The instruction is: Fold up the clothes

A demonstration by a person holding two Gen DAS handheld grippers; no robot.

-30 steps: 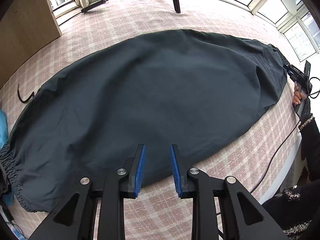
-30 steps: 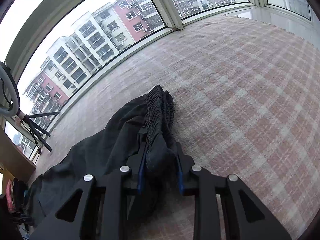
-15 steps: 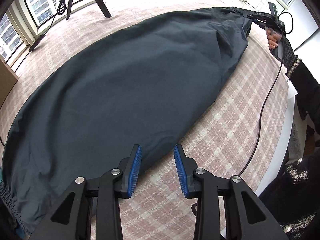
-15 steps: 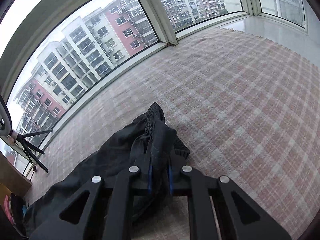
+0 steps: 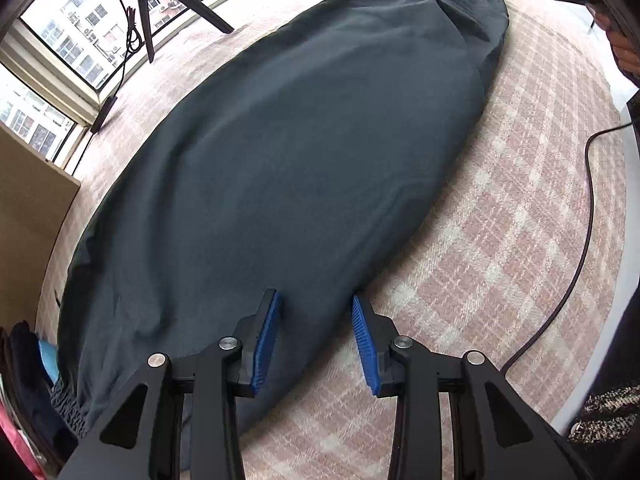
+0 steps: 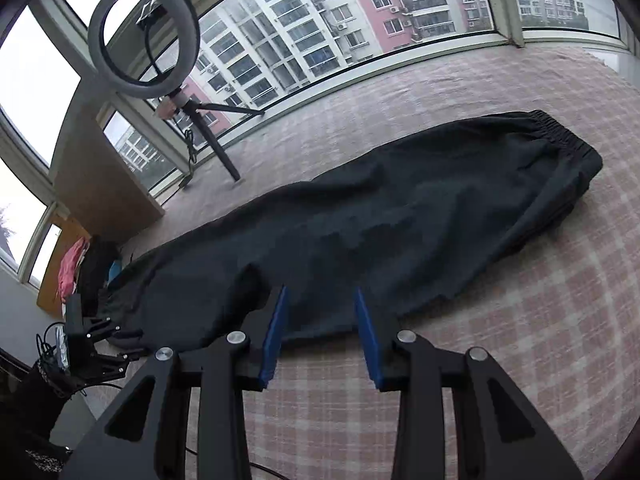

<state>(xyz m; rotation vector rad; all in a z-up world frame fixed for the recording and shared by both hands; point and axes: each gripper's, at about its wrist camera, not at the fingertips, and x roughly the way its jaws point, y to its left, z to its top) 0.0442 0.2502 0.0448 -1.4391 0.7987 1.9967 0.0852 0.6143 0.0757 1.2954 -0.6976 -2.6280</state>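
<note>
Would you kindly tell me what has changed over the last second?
The right gripper has just opened, let go of the trousers' waistband and drawn back. The left gripper opened slightly, with nothing between its pads. The trousers remain flat on the checked cloth.

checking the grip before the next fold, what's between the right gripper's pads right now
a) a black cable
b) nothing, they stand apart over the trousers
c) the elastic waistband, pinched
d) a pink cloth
b: the right gripper shows a clear gap between its blue pads, having just opened, with the dark trousers lying flat beyond them on the checked cover.
</note>
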